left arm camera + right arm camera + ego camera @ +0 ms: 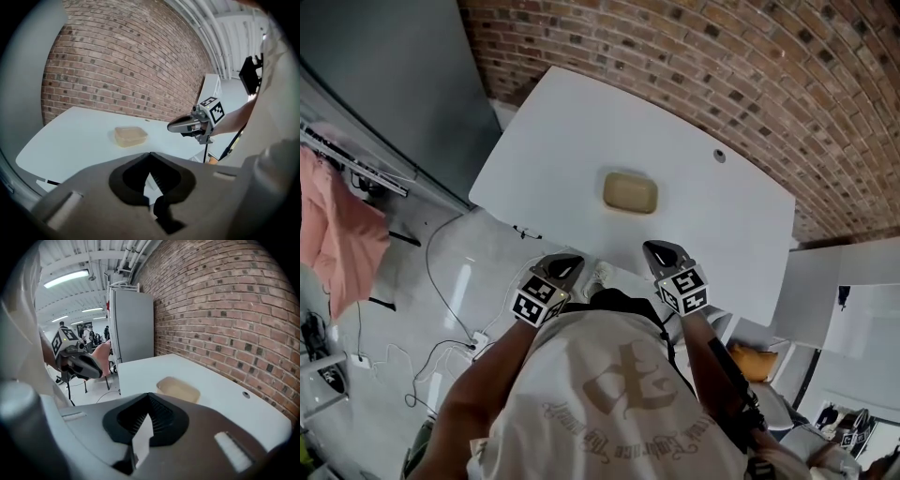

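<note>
No legible text anywhere. Shirt [623, 389]: ornate emblem, curved lettering below, too blurred to read. Left gripper [565, 266], right gripper [664, 253]: cubes carry black-white square markers, no characters.

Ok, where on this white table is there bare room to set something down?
The table is bare left of the tan container, out to its left edge, and right of it, past the small hole. The strip along the brick wall is free too. Tightest is the near edge, where the left gripper and right gripper hover.
</note>
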Motion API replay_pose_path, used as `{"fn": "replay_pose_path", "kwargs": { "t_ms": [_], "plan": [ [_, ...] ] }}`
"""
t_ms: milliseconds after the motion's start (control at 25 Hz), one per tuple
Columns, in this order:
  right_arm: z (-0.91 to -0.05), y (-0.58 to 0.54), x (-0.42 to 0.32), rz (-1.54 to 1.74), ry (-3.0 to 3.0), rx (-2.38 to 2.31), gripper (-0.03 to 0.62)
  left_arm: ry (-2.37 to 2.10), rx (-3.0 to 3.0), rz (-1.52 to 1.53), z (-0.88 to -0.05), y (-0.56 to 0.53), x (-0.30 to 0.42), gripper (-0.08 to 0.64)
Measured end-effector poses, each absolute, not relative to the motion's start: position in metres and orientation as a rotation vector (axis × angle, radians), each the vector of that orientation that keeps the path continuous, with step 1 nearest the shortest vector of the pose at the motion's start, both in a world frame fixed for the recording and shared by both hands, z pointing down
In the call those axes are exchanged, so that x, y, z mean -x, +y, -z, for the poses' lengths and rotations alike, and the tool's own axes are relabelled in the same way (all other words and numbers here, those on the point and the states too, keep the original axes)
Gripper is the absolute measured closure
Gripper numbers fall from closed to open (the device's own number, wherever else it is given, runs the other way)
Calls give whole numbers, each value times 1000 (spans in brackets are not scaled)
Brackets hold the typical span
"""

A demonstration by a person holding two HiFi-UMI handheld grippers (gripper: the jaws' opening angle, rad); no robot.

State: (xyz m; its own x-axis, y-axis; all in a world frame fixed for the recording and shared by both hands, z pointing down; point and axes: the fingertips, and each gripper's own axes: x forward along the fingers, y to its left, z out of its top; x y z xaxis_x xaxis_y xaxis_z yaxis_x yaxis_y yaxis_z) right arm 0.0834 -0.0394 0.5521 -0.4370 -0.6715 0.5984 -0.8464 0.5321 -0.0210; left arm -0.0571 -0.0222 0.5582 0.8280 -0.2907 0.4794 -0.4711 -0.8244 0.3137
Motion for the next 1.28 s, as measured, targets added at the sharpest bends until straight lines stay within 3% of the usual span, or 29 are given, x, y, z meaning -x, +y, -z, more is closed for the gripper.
{"fn": "replay_pose_path", "kwargs": {
  "t_ms": [880,1280],
  "plan": [
    [-617,-129,-95,-212,-1991,-753,583,-704,-2524,-554,-553,-107,49,557],
    [-646,-130,-84,-93,-1863,-548,545,-746,-2458,-532,-564,-108,58,557]
  ]
}}
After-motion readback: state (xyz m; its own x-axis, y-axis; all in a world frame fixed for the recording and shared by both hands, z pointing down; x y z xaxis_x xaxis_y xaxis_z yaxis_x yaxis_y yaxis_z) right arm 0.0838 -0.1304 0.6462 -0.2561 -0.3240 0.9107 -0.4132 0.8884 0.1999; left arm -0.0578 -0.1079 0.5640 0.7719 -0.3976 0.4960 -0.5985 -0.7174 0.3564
